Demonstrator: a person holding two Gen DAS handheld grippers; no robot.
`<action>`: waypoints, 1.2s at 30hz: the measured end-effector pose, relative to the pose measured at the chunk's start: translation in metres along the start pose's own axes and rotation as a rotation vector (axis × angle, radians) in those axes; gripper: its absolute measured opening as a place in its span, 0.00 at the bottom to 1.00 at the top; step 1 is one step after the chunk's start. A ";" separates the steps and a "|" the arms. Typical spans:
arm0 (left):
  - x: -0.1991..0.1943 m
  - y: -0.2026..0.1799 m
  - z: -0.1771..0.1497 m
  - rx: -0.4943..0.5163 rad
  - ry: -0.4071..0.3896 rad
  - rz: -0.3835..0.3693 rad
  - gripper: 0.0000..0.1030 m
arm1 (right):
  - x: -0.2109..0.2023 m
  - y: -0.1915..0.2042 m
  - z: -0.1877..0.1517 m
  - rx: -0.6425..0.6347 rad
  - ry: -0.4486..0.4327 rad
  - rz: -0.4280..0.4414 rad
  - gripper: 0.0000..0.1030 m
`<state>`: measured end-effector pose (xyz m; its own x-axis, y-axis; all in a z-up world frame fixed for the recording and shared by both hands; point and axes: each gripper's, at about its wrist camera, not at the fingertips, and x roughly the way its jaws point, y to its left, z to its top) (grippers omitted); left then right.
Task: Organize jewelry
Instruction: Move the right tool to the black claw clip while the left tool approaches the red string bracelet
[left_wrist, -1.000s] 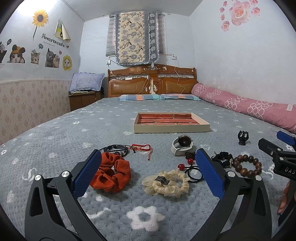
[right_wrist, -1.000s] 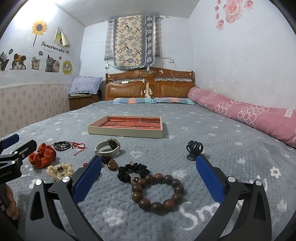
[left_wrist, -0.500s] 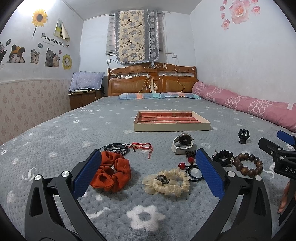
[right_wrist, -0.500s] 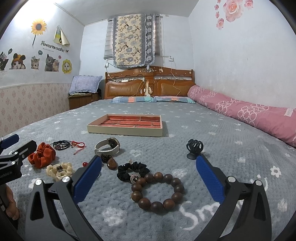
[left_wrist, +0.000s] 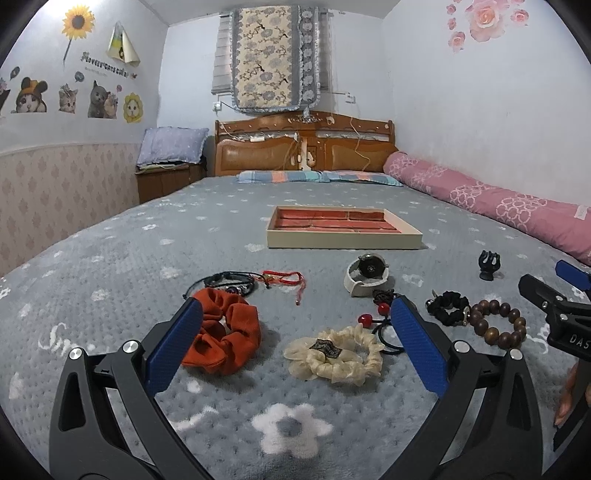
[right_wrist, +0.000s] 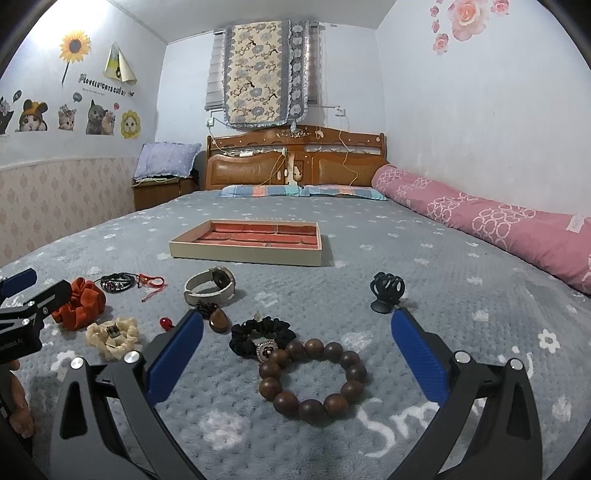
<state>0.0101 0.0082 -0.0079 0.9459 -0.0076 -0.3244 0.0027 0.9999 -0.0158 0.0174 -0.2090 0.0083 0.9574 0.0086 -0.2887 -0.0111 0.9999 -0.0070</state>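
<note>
Nothing has yet been placed in the tray (left_wrist: 343, 240), which lies farther up the bed (left_wrist: 110, 251), well beyond the scattered jewelry. Both tongs are held wide open and empty. The left tongs (left_wrist: 295, 347) are poised low over the cream scrunchie (left_wrist: 334, 356), which lies straight ahead between the blue pads, with the orange scrunchie (left_wrist: 225, 332) just beside the left pad. The right tongs (right_wrist: 295, 347) are framed around the wooden bead bracelet (right_wrist: 314, 376), lying flat and touching the black scrunchie (right_wrist: 262, 334). The bracelet is judged nearer the right hand; neither piece has a long axis.
</note>
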 end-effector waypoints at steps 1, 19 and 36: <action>0.002 0.000 0.000 0.001 0.010 -0.001 0.95 | 0.000 0.001 0.000 -0.005 0.004 -0.004 0.96; 0.041 -0.001 0.026 -0.028 0.160 -0.036 0.95 | 0.037 -0.017 0.021 0.023 0.118 -0.054 0.96; 0.123 -0.007 0.061 -0.058 0.281 -0.052 0.95 | 0.102 -0.070 0.039 0.017 0.213 -0.135 0.96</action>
<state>0.1459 0.0015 0.0104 0.8177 -0.0708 -0.5713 0.0226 0.9956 -0.0911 0.1269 -0.2780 0.0162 0.8675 -0.1254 -0.4813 0.1193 0.9919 -0.0434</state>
